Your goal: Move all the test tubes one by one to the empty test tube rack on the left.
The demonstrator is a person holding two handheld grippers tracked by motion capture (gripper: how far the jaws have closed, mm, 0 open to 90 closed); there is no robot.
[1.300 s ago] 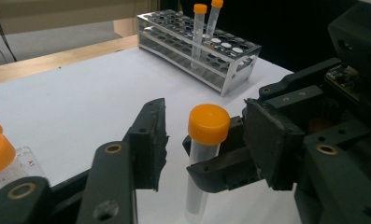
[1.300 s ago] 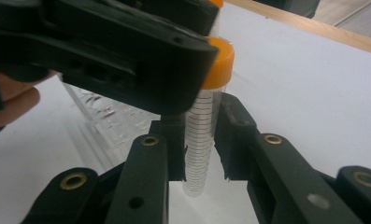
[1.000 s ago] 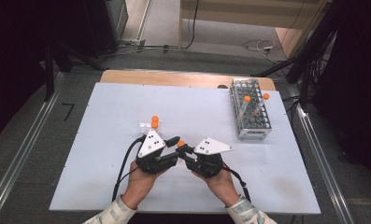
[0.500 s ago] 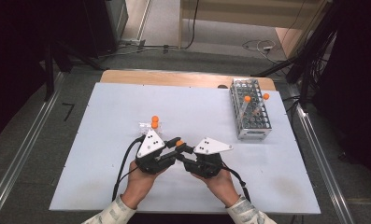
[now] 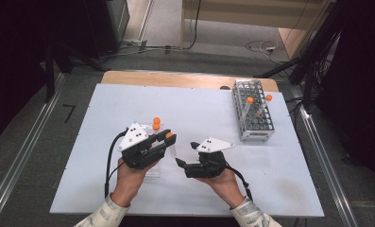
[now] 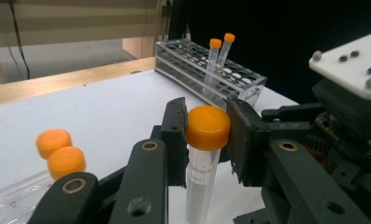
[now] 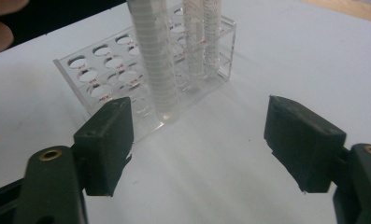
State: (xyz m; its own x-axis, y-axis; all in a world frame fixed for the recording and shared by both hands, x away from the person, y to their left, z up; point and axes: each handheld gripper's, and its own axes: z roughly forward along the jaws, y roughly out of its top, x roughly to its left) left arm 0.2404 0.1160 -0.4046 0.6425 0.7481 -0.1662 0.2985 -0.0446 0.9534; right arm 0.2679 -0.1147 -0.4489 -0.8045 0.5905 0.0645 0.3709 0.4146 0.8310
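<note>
Orange-capped tube point(image 6: 203, 154) sits clamped at its cap in the left gripper point(image 5: 168, 140), handed over (two more lie beside it), while the right gripper point(image 5: 186, 153), jaws just opened wide and empty, leaves the far rack point(image 5: 253, 111) still to fill.

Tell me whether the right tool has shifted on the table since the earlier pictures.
No. The right tool keeps its place relative to the tube rack; its jaws have just been opening, with nothing between them.

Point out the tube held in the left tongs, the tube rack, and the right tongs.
Held tube point(image 6: 208, 127): left gripper view, on its orange cap.
Tube rack point(image 5: 256, 128): high view, on its near clear wall.
Right tongs point(image 7: 197, 149): right gripper view, midway between the open tips.
</note>
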